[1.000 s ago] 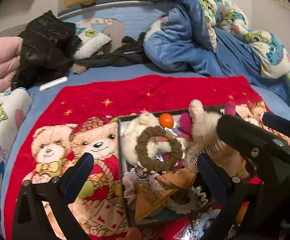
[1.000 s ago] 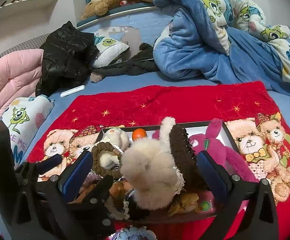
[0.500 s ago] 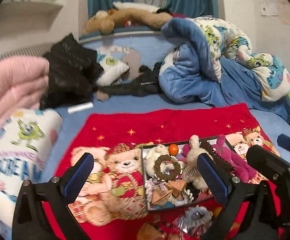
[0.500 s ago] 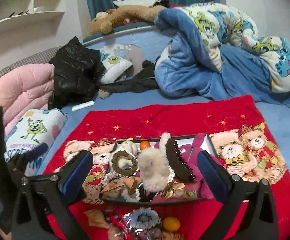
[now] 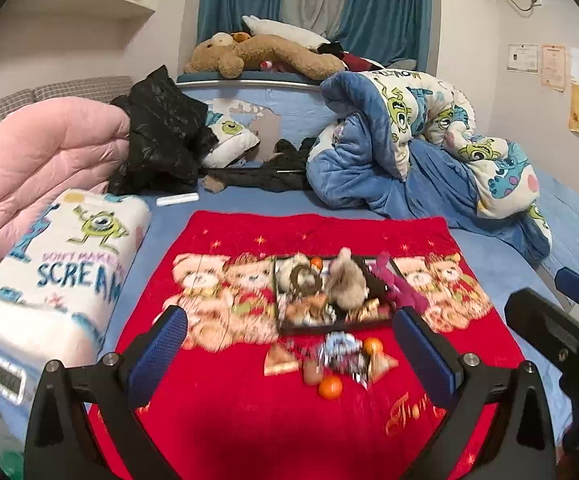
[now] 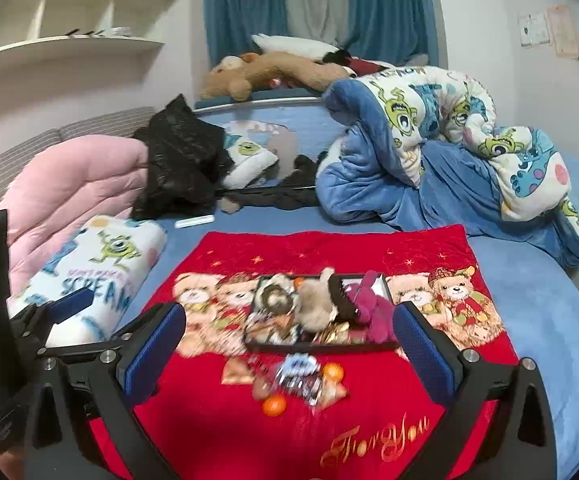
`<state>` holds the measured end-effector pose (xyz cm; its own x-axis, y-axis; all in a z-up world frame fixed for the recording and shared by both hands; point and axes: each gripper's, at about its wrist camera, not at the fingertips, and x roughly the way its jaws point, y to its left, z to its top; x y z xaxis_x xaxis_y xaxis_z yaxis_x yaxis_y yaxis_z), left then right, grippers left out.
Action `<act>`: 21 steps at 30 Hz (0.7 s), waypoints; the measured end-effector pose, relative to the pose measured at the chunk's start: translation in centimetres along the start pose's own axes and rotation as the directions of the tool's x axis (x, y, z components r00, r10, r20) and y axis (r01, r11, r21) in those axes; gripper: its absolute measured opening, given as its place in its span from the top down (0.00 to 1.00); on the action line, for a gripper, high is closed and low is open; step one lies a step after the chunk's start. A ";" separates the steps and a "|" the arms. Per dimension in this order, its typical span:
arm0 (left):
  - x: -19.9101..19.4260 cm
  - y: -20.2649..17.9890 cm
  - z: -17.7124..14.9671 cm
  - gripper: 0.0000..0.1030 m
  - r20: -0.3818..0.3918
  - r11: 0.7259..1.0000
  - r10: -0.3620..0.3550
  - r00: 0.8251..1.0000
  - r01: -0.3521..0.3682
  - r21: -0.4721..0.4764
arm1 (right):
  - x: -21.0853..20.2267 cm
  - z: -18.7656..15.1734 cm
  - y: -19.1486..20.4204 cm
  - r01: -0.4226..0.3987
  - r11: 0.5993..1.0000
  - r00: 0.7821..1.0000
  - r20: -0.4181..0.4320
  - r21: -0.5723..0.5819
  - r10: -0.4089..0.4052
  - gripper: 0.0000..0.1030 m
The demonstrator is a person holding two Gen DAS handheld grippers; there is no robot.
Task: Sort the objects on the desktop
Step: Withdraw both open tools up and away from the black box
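Note:
A black tray sits on a red bear-print blanket, heaped with plush toys, a brown ring, a magenta plush and a fluffy beige toy. In front of the tray lie loose items: two small oranges, a shiny wrapper and an orange triangle. My left gripper and right gripper both stand open and empty, held well back above the blanket's near part. Each gripper shows at the other view's edge.
The blanket lies on a blue bed. A pink quilt, a monster-print pillow and a small digital clock are on the left. A black jacket and a blue rumpled duvet lie behind.
Both grippers have pulled back and up from the tray, which now looks small and distant. The loose items in front of the tray have come into view. Both stayed open.

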<state>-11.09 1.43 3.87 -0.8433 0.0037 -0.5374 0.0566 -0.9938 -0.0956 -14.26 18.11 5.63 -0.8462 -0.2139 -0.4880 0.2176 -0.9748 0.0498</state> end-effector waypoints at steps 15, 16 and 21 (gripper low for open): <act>-8.1 1.7 -7.8 0.00 -0.036 0.999 0.041 0.999 -0.041 -0.002 | -7.6 -9.5 0.5 0.033 0.998 0.998 -0.050 0.057 -0.031 0.00; -8.2 1.7 -8.1 0.00 -0.042 0.999 0.041 0.998 -0.041 -0.005 | -7.7 -9.8 0.5 0.033 0.998 0.998 -0.051 0.058 -0.030 0.00; -8.0 1.9 -8.1 0.00 -0.055 0.999 0.044 0.998 -0.044 -0.003 | -8.0 -10.0 1.2 0.014 0.999 0.999 -0.043 0.048 -0.012 0.00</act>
<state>0.11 0.45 1.18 -0.8094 -0.0337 -0.5862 0.0954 -0.9926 -0.0747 -2.35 19.34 0.92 -0.8270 -0.1993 -0.5257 0.1824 -0.9796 0.0844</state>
